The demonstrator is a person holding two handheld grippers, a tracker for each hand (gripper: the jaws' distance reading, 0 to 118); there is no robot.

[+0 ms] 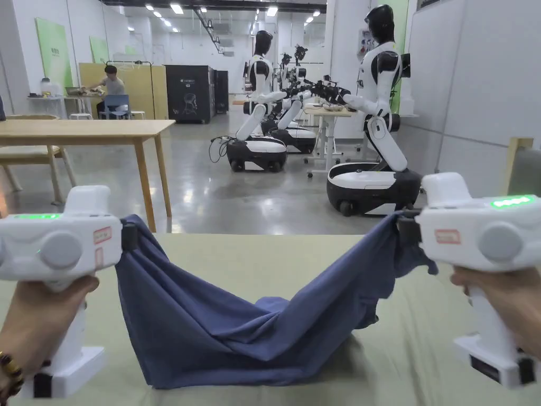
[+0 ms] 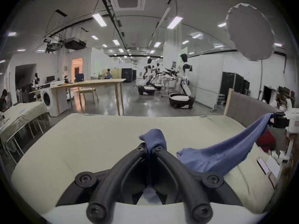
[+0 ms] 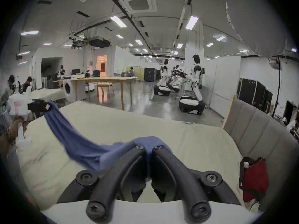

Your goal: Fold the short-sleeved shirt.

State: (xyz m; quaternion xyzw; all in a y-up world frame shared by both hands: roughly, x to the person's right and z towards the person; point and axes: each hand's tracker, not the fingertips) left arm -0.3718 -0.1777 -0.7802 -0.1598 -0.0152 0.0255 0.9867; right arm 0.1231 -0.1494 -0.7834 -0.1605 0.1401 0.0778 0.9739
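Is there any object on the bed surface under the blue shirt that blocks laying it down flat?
Nothing visible does. The left gripper and right gripper each clamp the blue shirt, whose middle sags onto the bare bed surface. A red bag sits off to the right side.

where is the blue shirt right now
In the head view the blue shirt hangs stretched between the left gripper and the right gripper, each clamped on an end, with its sagging middle resting on the pale green cloth-covered table.
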